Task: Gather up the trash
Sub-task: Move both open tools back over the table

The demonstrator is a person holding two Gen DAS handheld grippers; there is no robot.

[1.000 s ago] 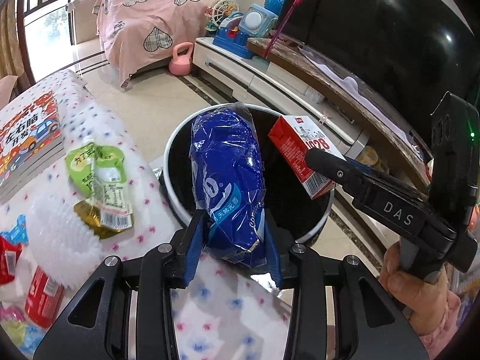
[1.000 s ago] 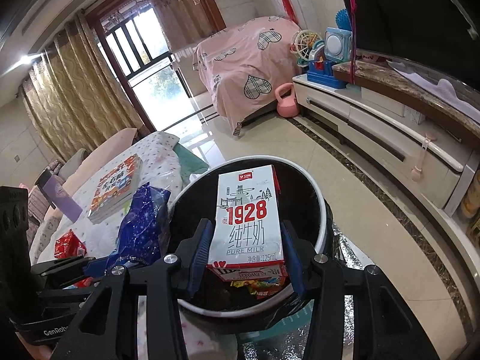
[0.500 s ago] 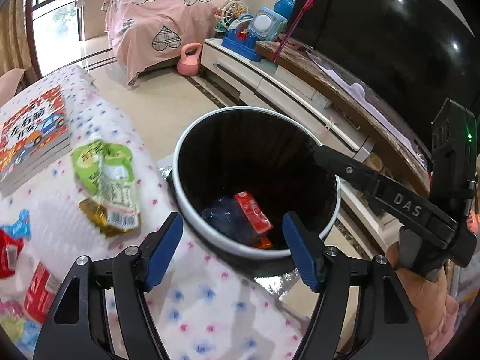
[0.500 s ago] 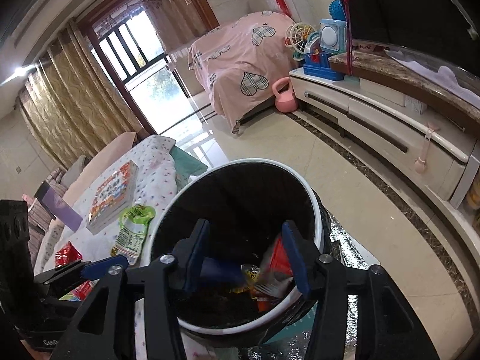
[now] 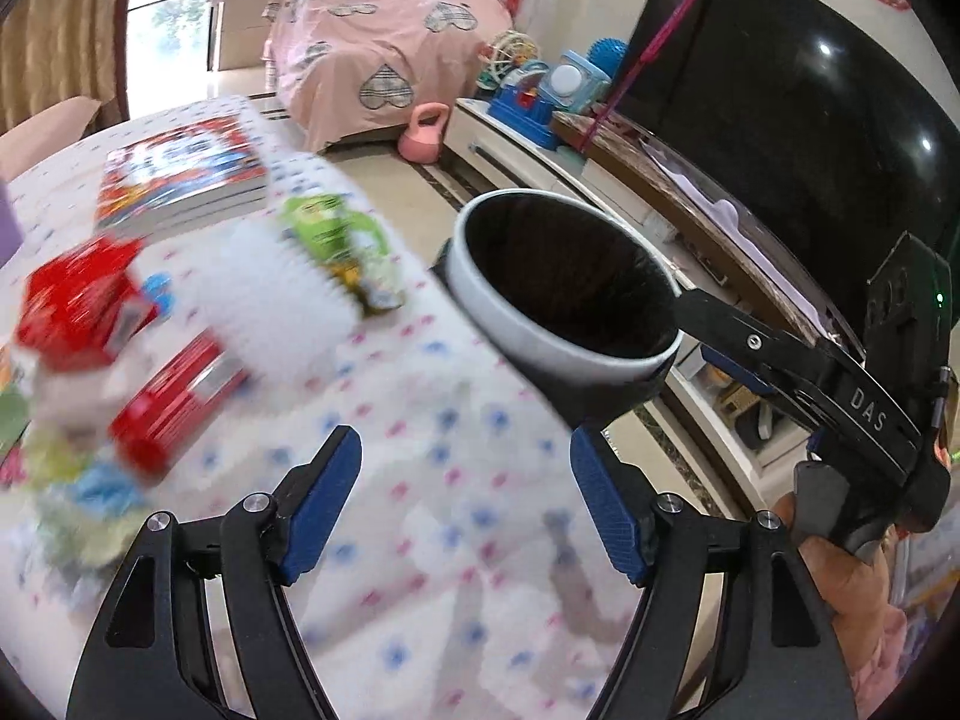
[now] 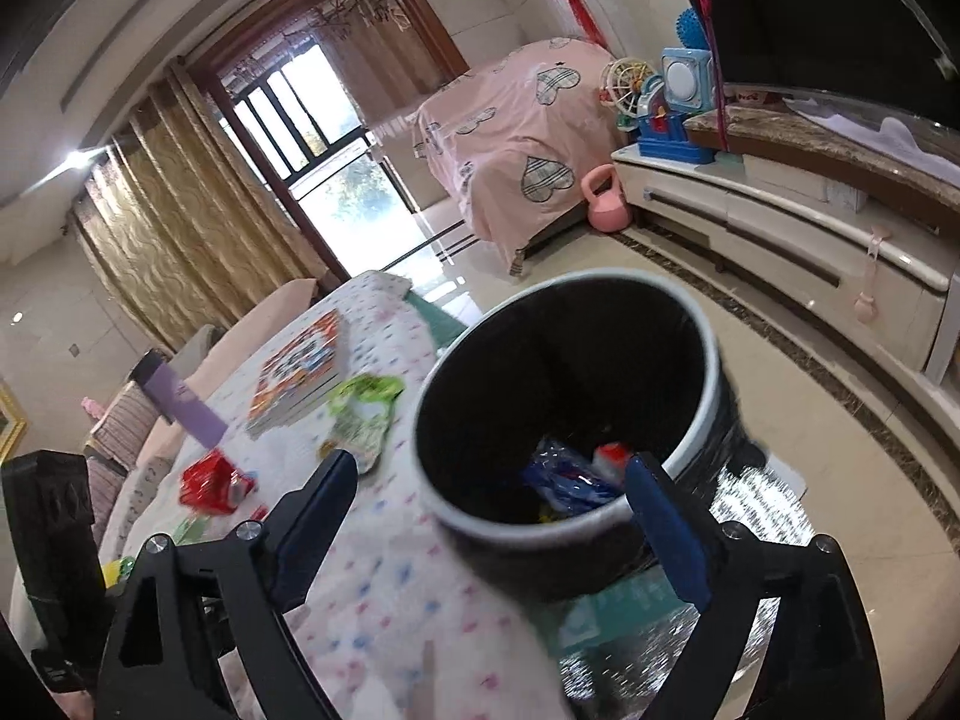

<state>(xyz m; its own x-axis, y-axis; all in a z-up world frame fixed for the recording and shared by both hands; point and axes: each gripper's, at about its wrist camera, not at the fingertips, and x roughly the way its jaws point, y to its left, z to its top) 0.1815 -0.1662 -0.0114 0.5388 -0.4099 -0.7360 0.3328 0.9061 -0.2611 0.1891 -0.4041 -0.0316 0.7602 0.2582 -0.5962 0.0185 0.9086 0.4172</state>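
Both pieces of trash have gone from the jaws since a second ago: the blue wrapper (image 6: 567,477) and the red-and-white milk carton (image 6: 612,459) now lie at the bottom of the black bin (image 6: 708,384), against its near wall. That white-rimmed bin stands on the floor, tight against the edge of the table. The right gripper (image 6: 489,516) hangs over the near rim, its jaws just opened wide and nothing between them. The left gripper (image 5: 465,501) has swung away from the bin and sits over the dotted tablecloth (image 5: 420,420), jaws released too, having just spread, empty. On the cloth, more litter waits: a green pouch (image 5: 336,246) near the bin, a white ribbed tray (image 5: 288,300) touching it, a red packet (image 5: 174,402) and a red wrapper (image 5: 78,306) further left, all blurred. A picture book (image 5: 180,174) lies beyond them. From the left view, the right gripper's finger crosses the bin's right rim, partly blocking it. Behind stand a pink-covered piece of furniture (image 6: 516,138), a pink kettlebell (image 6: 606,204), a low TV cabinet (image 6: 780,240) and a dark screen (image 5: 810,120).
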